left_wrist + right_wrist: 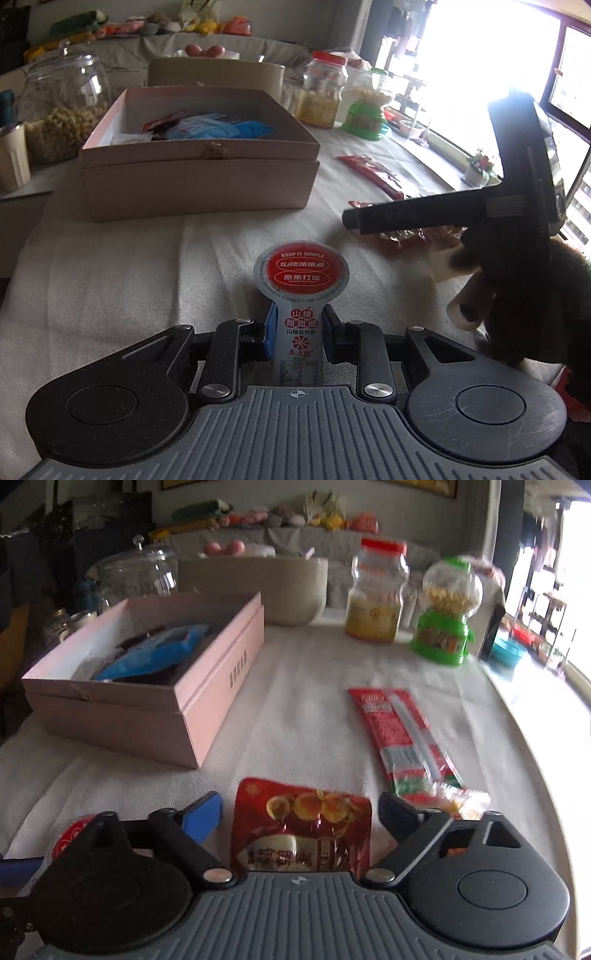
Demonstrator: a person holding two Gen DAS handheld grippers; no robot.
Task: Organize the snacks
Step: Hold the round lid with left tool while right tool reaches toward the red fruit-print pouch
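Left wrist view: the left gripper [298,334] was closed on the stem of a hawthorn snack pack [301,291], white, with a round red-and-grey foil top printed "KEEP IT SIMPLE" and red Chinese characters down the stem. The pack was held over the white tablecloth [147,266], short of the pink cardboard box [199,177], which held blue packets [218,127] and a red one. A gloved hand [517,295] gripped the right gripper's black body at the right edge. At left stood a lidded glass jar [64,107], seen only partly by the other camera.

Right wrist view: the right gripper [301,812] stood fairly wide, fingers clear on either side of a red foil pouch [301,834] picturing golden fruit, lying on the cloth; no grip on it. A long red-and-white packet [400,738] lay ahead to the right, a small clear-wrapped snack [458,801] at its near end. Beyond were a red-capped plastic jar [378,594] and a green-based candy dispenser [445,616], seen clearly here. The box's side lettering showed here only.
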